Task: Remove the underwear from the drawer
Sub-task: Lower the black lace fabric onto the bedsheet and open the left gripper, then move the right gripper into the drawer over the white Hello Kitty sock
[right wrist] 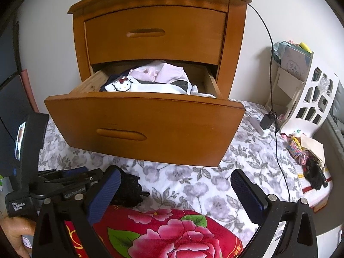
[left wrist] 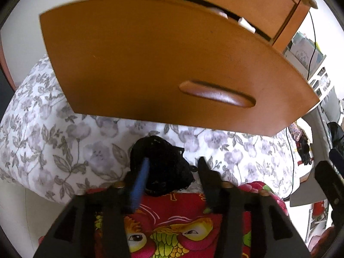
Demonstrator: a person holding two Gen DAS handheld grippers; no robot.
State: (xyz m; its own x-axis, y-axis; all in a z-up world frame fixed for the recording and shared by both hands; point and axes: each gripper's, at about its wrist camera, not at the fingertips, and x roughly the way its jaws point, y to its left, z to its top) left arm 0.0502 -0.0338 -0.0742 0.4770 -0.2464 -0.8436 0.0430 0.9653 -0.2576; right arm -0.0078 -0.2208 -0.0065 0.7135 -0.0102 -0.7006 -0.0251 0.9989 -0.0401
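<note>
A black lace underwear [left wrist: 165, 165] lies bunched on the floral sheet [left wrist: 64, 146], below the front of the pulled-out drawer [left wrist: 163, 60]. My left gripper [left wrist: 174, 161] stands open around it, blue pad on its left side, the other finger just off its right edge. In the right wrist view the same underwear [right wrist: 129, 190] rests beside the left gripper [right wrist: 71, 176]. My right gripper [right wrist: 175, 173] hangs open over the sheet, nothing between its fingers. The lower drawer [right wrist: 146, 126] is open and holds white and pink clothes [right wrist: 154, 79].
The upper drawer [right wrist: 154, 34] of the wooden nightstand is shut. A red flowered quilt [right wrist: 167, 234] lies at the near edge. A charger [right wrist: 261, 123] with a black cable, a white rack [right wrist: 309, 99] and small clutter [right wrist: 309, 159] sit at right.
</note>
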